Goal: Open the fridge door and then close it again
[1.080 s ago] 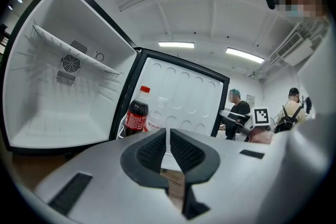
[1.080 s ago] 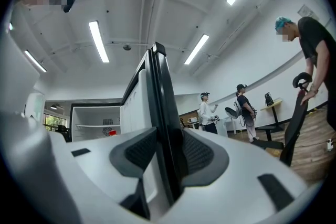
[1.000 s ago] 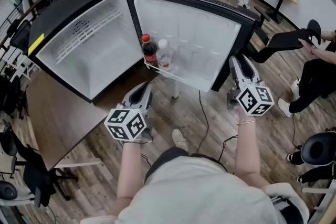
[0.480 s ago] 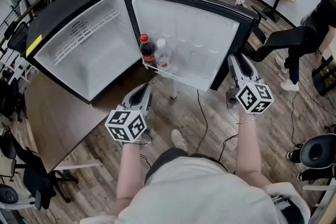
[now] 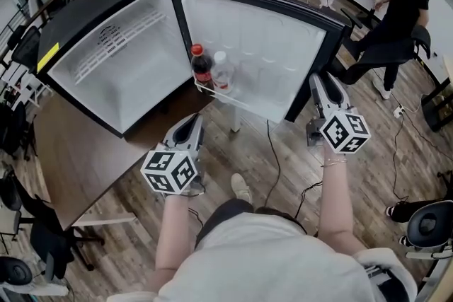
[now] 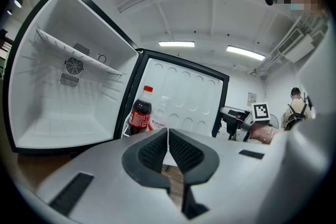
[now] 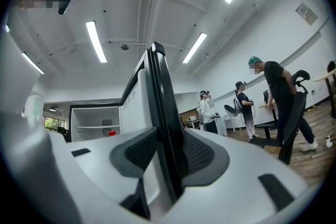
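The fridge [image 5: 106, 74] stands wide open, a cola bottle [image 5: 201, 68] and a clear bottle [image 5: 221, 73] side by side in the fridge door [image 5: 269, 60] shelf, the right gripper [image 5: 320, 85] at the door's right edge, the left gripper [image 5: 190, 125] nearer, over the wooden floor [image 5: 283, 152].

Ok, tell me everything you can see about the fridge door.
The fridge door stands swung wide open. Its outside and rim look black, its inner lining white moulded plastic with rounded dimples. A low rack along the bottom holds a cola bottle with a red cap and a clear bottle, both upright. The right tongs are clamped on its free edge; the left tongs are shut, apart from it.
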### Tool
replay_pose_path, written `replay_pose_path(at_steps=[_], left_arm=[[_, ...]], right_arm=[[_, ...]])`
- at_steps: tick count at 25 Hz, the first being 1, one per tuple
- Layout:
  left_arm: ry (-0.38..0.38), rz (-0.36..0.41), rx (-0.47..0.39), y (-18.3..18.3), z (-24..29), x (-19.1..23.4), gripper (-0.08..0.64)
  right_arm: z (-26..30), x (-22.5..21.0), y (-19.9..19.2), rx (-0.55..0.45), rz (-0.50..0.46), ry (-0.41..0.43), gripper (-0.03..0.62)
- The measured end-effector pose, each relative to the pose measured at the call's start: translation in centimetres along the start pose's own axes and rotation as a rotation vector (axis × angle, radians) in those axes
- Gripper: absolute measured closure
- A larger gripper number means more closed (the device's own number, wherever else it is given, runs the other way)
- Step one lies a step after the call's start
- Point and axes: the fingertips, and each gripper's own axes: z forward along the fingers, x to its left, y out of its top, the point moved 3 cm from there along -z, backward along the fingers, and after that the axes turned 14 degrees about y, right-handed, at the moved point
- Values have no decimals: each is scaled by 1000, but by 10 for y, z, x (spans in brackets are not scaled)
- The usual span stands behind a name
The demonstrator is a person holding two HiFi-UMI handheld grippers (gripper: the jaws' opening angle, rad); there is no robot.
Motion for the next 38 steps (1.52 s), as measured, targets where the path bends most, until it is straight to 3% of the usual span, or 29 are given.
replay_pose_path(at_steps=[10, 15, 24, 26, 35, 38], left_arm=[[-3, -21, 19, -16, -20, -7, 548], [-29, 8, 35, -21, -36, -18, 548], [-29, -12, 28, -31, -63, -27, 548], [-27, -30, 24, -31, -68, -26, 548], [25, -74, 4, -28, -90, -8, 548], [48, -72, 13, -26, -93, -2, 548]], right_arm=[[-16, 29, -4, 49, -46, 55, 448], [-31, 51, -8, 74, -86, 96, 460], [-53, 94, -14, 117, -67, 187, 463], [-56, 102, -15, 140, -68, 213, 499], [-62, 159, -25, 156, -124, 461, 500], [-62, 174, -28, 126, -81, 550, 533]])
